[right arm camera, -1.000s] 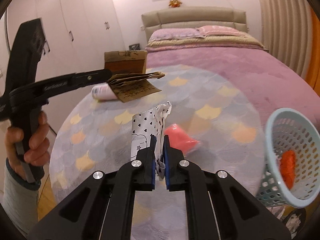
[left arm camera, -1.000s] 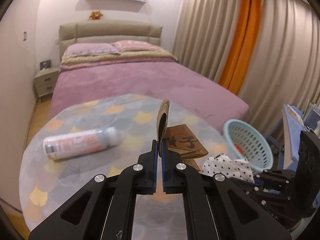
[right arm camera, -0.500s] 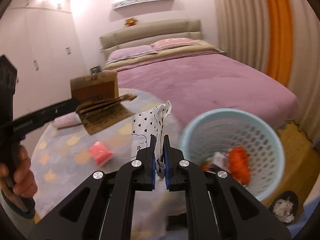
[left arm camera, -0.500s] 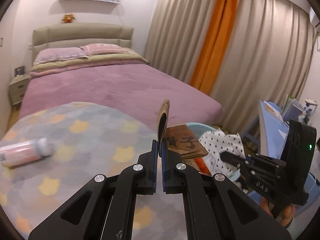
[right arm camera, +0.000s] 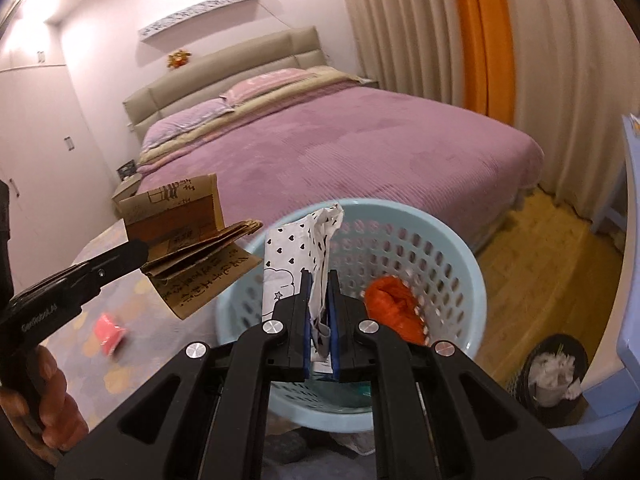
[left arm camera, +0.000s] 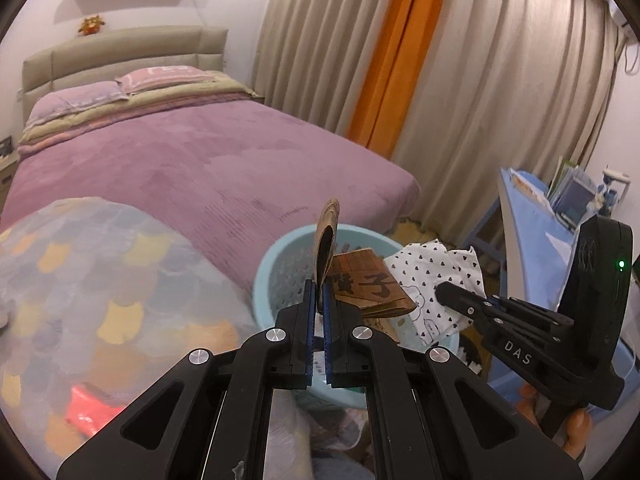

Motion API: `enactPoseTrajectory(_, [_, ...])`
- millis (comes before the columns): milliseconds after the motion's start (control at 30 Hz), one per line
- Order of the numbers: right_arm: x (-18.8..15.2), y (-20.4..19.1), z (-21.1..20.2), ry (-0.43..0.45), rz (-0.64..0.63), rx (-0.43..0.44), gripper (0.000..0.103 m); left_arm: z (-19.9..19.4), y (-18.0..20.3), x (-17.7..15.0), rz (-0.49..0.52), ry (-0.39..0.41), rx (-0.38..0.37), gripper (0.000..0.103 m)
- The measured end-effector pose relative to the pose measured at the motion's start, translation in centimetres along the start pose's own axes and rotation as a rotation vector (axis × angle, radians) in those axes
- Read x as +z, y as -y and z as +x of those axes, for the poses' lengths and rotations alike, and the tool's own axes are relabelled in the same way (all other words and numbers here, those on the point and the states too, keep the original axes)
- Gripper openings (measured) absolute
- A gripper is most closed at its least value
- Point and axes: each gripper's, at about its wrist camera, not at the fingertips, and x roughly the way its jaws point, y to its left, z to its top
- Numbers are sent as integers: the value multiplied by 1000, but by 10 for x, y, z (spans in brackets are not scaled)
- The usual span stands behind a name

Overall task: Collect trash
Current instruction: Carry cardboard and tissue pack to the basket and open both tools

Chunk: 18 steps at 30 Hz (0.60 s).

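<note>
Left tongs [left arm camera: 317, 292] clamped on folded brown cardboard [left arm camera: 370, 286], right tongs [right arm camera: 319, 292] pinching white heart-print wrapper [right arm camera: 298, 248], both over round pale-blue perforated basket [right arm camera: 452, 248]. Basket bottom mostly hidden; orange crumpled scrap [right arm camera: 394, 312] inside.

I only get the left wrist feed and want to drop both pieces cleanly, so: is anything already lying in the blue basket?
Observer: Yes, a crumpled orange bag lies inside the blue basket, against its right wall.
Operator: Is the right gripper really clamped on the heart-print wrapper?
Observer: Yes, the right gripper is shut on the heart-print wrapper, above the basket's opening.
Operator: Anything else beside the basket on the floor?
Observer: A small dark bin with white tissue stands to its right.
</note>
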Motion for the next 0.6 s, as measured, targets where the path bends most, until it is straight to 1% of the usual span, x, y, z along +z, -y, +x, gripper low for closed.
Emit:
enactPoseTrajectory(200, [-3,21,16,-45,47,-10,6,23,13,-2,35,-40,16,2])
enactPoseTrajectory(233, [-3,24,18,-52,51,-9,6,25,14,-2,36,-45,16,7])
enactPoseTrajectory(267, [-3,27,20,-59,60,-4,7,28,14,-3,34,-50,13,9])
enactPoseTrajectory(300, [-3,29,21,-61,64,-3,7,31,16,-3,30,-52,18,21])
enactPoseTrajectory(333, [-3,29,23,-63,66,-4,9,31,15,-4,26,-50,20,30])
enactPoseTrajectory(400, [-3,32,24,-65,77,-11,16,30,14,-5,23,-48,21,36])
enactPoseTrajectory(433, [-4,32,24,-66,81,-13,25,30,14,-6,21,-50,20,39])
enactPoseTrajectory(467, [-5,34,24,-63,86,-19,37,29,15,-8,20,-48,19,40])
enactPoseTrajectory(500, [-6,33,23,-56,90,-26,43,27,14,-9,20,-45,21,43])
enactPoseTrajectory(533, [-7,33,23,-51,88,-28,46,25,14,-10,20,-42,27,46])
enactPoseTrajectory(600, [-7,30,21,-48,81,-18,46,20,12,-12,14,-36,29,47])
